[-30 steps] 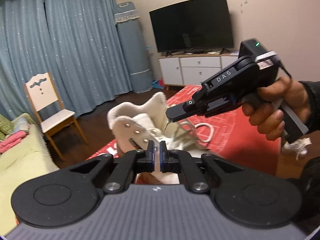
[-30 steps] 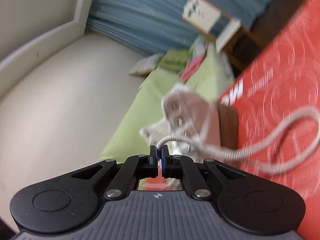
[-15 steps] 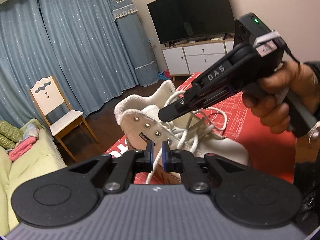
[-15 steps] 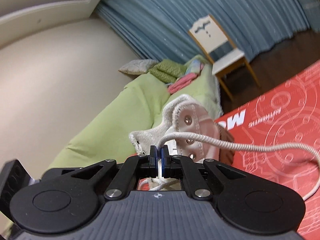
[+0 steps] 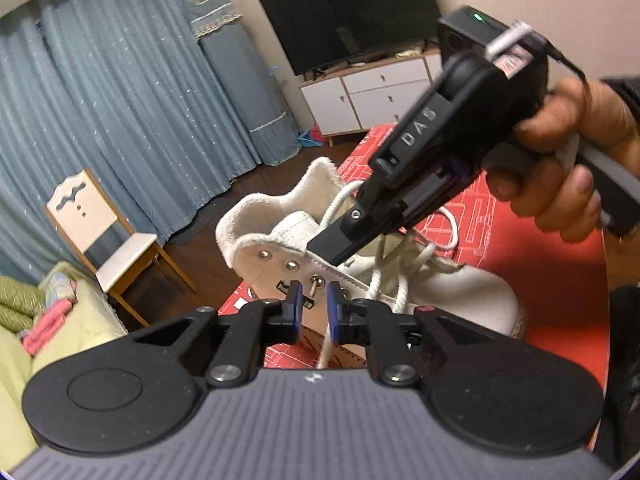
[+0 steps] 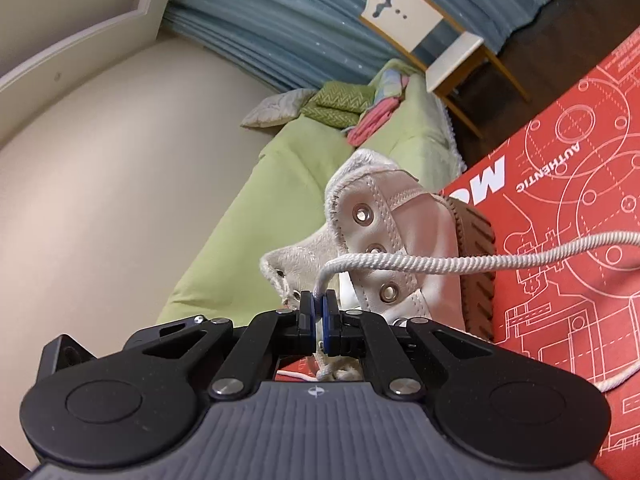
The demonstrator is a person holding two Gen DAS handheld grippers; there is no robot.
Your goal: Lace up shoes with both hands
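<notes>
1. The white shoe (image 5: 420, 280) lies on its side on a red printed sheet (image 5: 560, 272) covering the table, its opening toward the left of the left wrist view and its brown sole (image 6: 476, 256) showing in the right wrist view.
2. A row of metal eyelets (image 5: 290, 266) runs along its upper flap; a lace tip (image 5: 316, 285) pokes out of the third one.
3. The white lace (image 6: 460, 260) loops loosely over the shoe's front and across the sheet.
4. The left hand-held gripper (image 5: 314, 312) sits just in front of that eyelet, its jaws opening; the lace tip stands between the blue pads without touching them, and a strand of lace hangs below beside the right pad.
5. The right hand-held gripper (image 6: 319, 312) is clenched on the lace, which runs from its pads off to the right.
6. In the left wrist view this gripper reaches over the shoe, held by a hand (image 5: 568, 160).
7. Beyond stand a chair (image 5: 108, 240), blue curtains (image 5: 120, 100), a television (image 5: 352, 12) on a white cabinet (image 5: 368, 96), and a bed (image 6: 320, 168) with a green cover.
</notes>
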